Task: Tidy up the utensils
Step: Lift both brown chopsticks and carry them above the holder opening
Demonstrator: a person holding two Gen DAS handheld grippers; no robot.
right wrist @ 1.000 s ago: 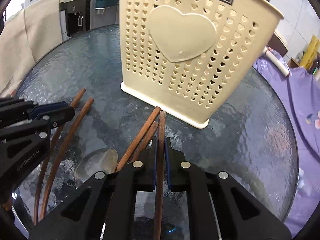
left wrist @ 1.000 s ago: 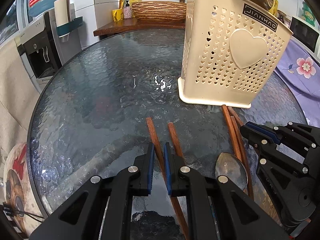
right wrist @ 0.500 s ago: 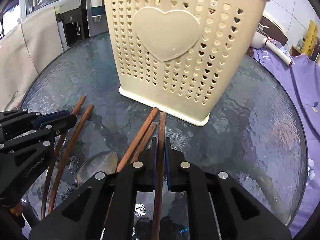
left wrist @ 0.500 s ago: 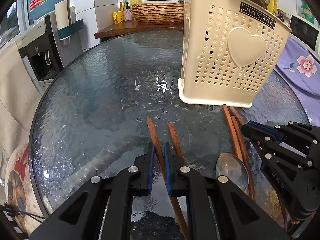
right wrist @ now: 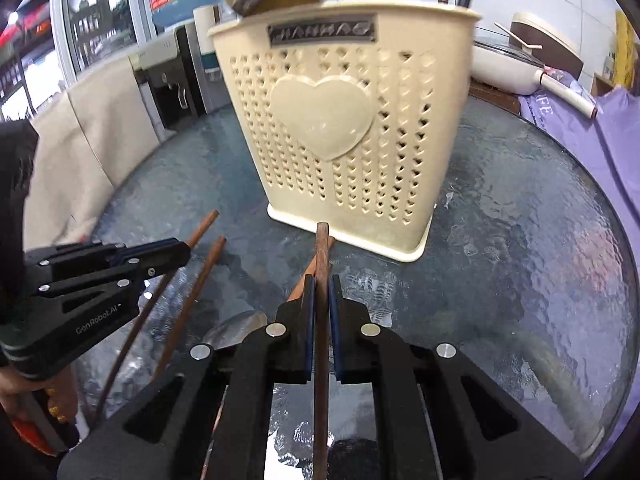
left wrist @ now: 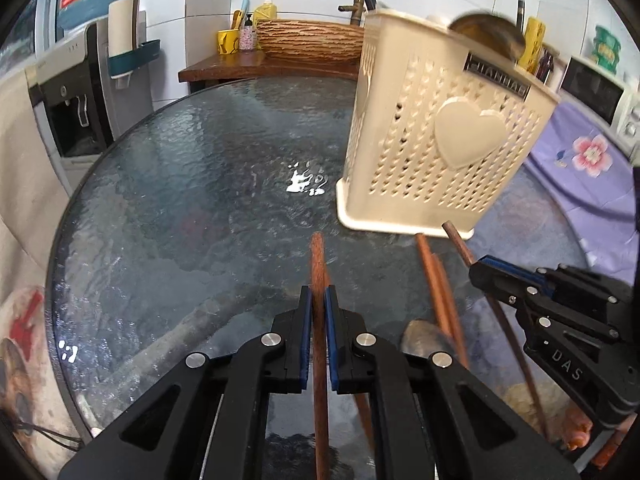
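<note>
Table: the round textured-glass table (left wrist: 168,208) is carrying everything, with the holder standing toward its far side and the loose utensils lying nearer the person.
Holder: the cream perforated utensil holder (left wrist: 436,148) with the heart emblem is standing upright; a ladle or large spoon bowl (left wrist: 490,34) is poking above its rim, so at least one utensil seems to be stowed already (its handle is hidden inside).
Left gripper: the left gripper (left wrist: 316,308) is gripping a brown chopstick (left wrist: 318,264), jaws clenched on the shaft, the tip pointing toward the holder's base and, by the look of it, lifting clear of the glass.
Right gripper: the right gripper (right wrist: 322,300) is likewise pinching its own chopstick (right wrist: 321,248), jaws closed on it, the tip sitting just short of the holder's bottom edge.
Loose chopsticks: two more chopsticks (left wrist: 434,280) are lying on the table between the grippers, and another (right wrist: 200,280) is resting beside the left gripper.
Spoon: a metal spoon (right wrist: 236,330) is lying on the glass between the two grippers, untouched.
Progress: judging from this, the task is sitting somewhere in the middle, with two chopsticks in hand but not yet in the holder, and several chopsticks plus the spoon waiting.
</note>
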